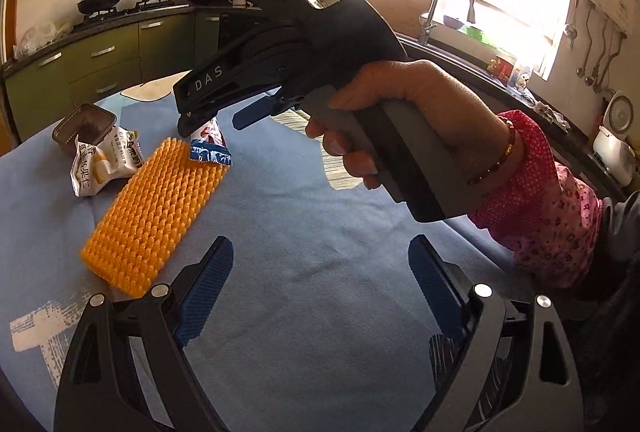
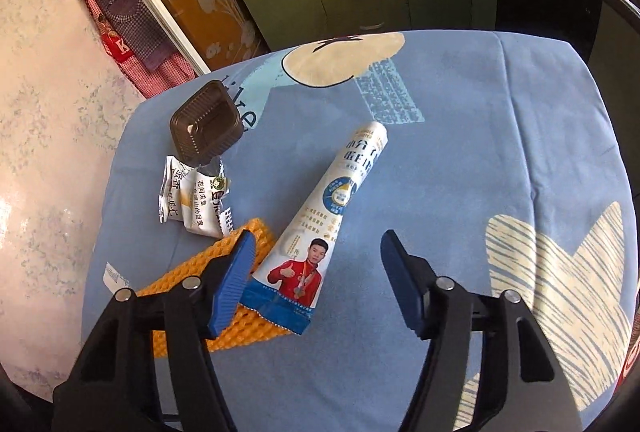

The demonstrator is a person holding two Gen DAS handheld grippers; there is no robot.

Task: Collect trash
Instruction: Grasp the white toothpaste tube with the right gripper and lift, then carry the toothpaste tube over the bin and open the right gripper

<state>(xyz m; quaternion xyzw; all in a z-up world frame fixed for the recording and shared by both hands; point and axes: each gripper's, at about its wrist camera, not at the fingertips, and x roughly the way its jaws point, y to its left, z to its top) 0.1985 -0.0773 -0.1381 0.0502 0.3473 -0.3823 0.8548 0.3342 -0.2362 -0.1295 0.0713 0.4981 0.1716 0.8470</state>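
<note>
The table (image 2: 460,160) is covered by a blue cloth printed with cream patches, pale blue shapes and blocks of small lettering. All the trash lies grouped toward one side of it.

Largest item: an orange foam net (image 1: 154,210), a flat rectangle with a raised knobbly weave, lying flat on the cloth. In the right wrist view only part of it shows (image 2: 256,328), under the near finger and under the pouch.

Next: a long pouch (image 2: 320,232), white, tapering to a rolled narrow end that points away from the camera. It carries printed characters, a round blue and yellow badge, a picture of a person in a red jacket, and a blue band at its wide, serrated end. That wide end overlaps the foam net. In the left wrist view only its blue and white end (image 1: 210,148) shows, below the right tool's fingers.

Next: a crumpled snack wrapper (image 2: 196,204), white and silver with black characters and a small green mark, torn open, touching the foam net's far corner.

Smallest: a brown plastic tray (image 2: 206,124), square with rounded corners and ribbed walls, just beyond the wrapper and touching it.

The right gripper (image 2: 318,272) hangs tilted down over the pouch's wide end, fingers apart on either side of it; its near pad is beside the pouch edge, and contact cannot be confirmed. A hand (image 1: 400,120) with a bead bracelet and a pink patterned sleeve holds it.

The left gripper (image 1: 320,292) stands wide apart over bare cloth, holding nothing.
</note>
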